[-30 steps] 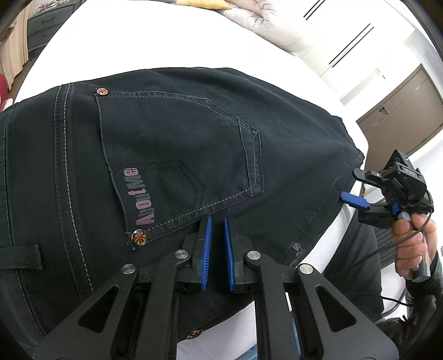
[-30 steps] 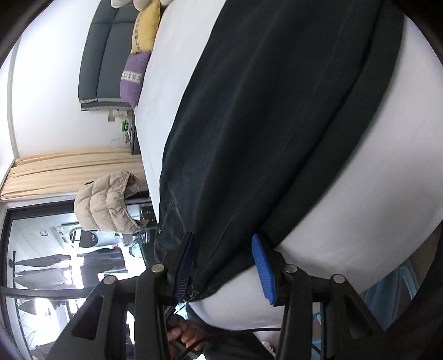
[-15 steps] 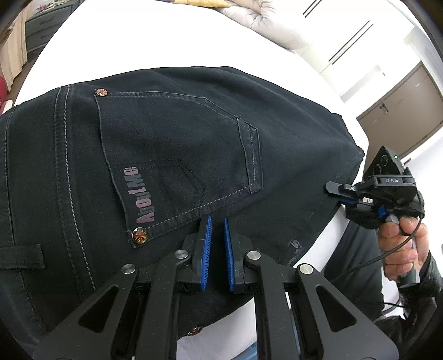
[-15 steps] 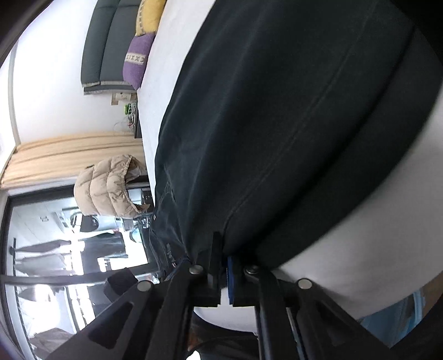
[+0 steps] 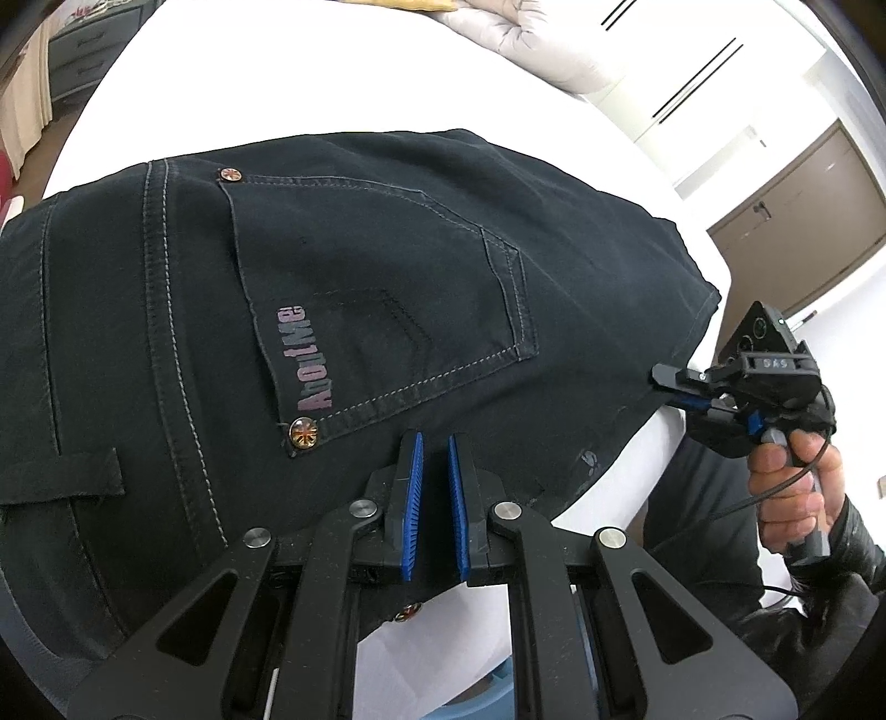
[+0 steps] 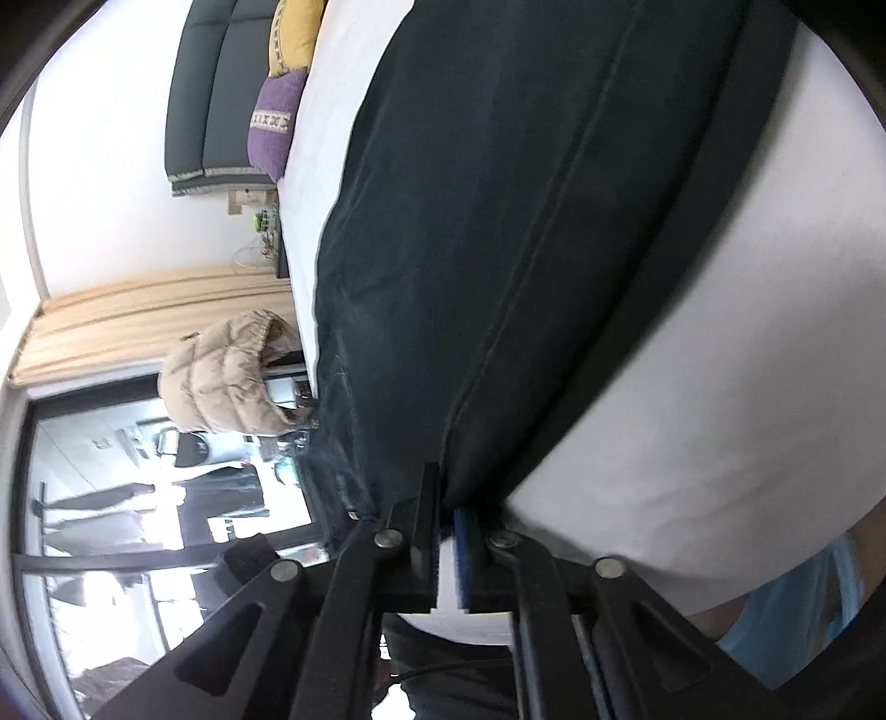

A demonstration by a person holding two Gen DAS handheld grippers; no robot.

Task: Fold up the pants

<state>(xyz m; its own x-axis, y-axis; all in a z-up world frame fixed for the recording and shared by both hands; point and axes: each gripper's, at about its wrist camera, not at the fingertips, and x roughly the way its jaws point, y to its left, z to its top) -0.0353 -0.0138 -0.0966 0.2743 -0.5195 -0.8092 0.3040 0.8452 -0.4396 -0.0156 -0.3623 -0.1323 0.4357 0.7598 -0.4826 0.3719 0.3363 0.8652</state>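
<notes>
A: Start with what's nearest. The left gripper [image 5: 436,459] sits at the near edge of the pants [image 5: 387,266], by the waist, its blue pads [image 5: 414,498] drawn almost together with the dark cloth caught between them at the pads' base.

B: And the back pocket [image 5: 382,310] lies just beyond those tips, with the pink lettering [image 5: 302,360] and a round rivet [image 5: 303,432] at its near corner.

A: Right. The pants lie flat on the white bed [image 5: 310,66], back side up. Along the same near edge, toward the leg end, is the right gripper [image 5: 673,387], a bare hand [image 5: 792,487] round its handle.

B: Is it holding the pants?

A: Its jaws are opening just now. From its own camera the right gripper [image 6: 446,518] has the side seam [image 6: 531,288] of the pants [image 6: 526,194] running straight into the narrow gap, with the hem between the pads; whether they still press on it I can't tell.

B: Past the pants?

A: On the far side, a pale quilt [image 5: 526,39] heaped on the bed. At the headboard end, a purple cushion [image 6: 274,133] and a yellow cushion [image 6: 293,33].
</notes>
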